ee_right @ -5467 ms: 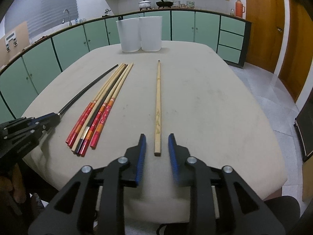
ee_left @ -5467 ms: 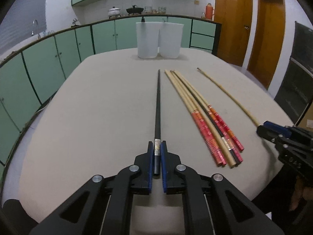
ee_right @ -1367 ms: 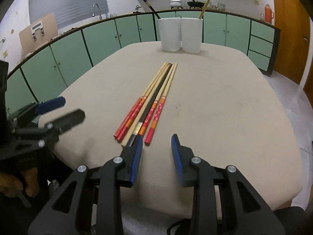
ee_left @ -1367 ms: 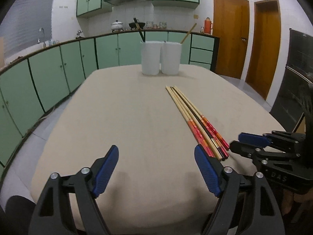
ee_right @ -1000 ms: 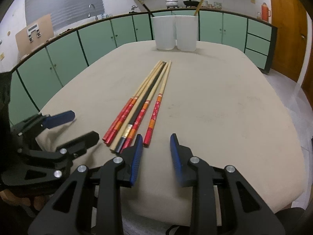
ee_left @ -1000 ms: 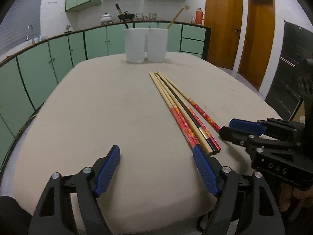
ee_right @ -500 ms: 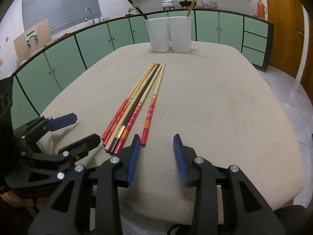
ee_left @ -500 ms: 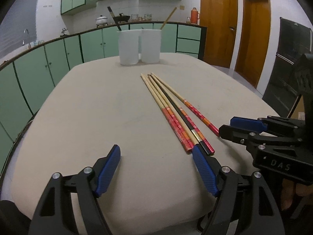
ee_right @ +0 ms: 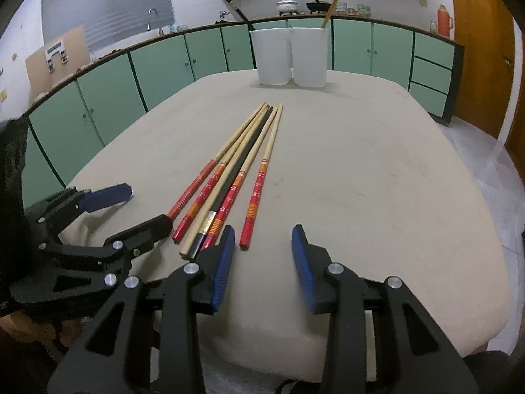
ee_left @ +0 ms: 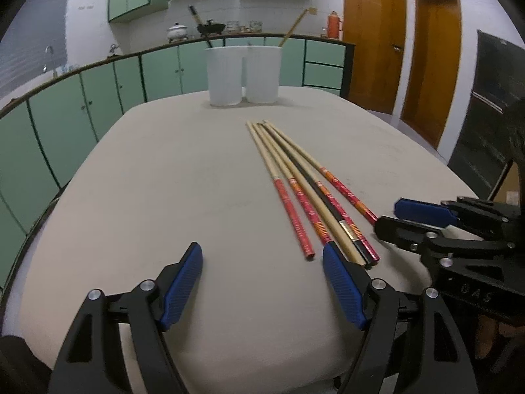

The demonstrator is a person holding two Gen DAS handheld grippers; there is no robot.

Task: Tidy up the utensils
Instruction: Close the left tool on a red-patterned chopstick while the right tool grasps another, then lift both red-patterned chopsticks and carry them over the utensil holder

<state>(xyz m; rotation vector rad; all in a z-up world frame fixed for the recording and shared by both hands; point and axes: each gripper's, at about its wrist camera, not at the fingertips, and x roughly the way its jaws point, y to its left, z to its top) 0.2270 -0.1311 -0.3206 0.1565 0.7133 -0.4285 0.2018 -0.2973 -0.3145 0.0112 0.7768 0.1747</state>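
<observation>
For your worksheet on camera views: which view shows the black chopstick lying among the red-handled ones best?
The right wrist view: the black chopstick runs toward the camera and its silver band shows clearly. In the left wrist view, the black chopstick shows too, more slanted, its near end close beside the left gripper's finger.

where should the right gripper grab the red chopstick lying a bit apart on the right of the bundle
Probably at its red-patterned near end, coming from above with one finger on each side of the shaft. That red chopstick lies flat on the table, its near end splayed away from the bundle, leaving room for a finger. That end points toward the right gripper, whose jaws stand apart with nothing between them.
</observation>
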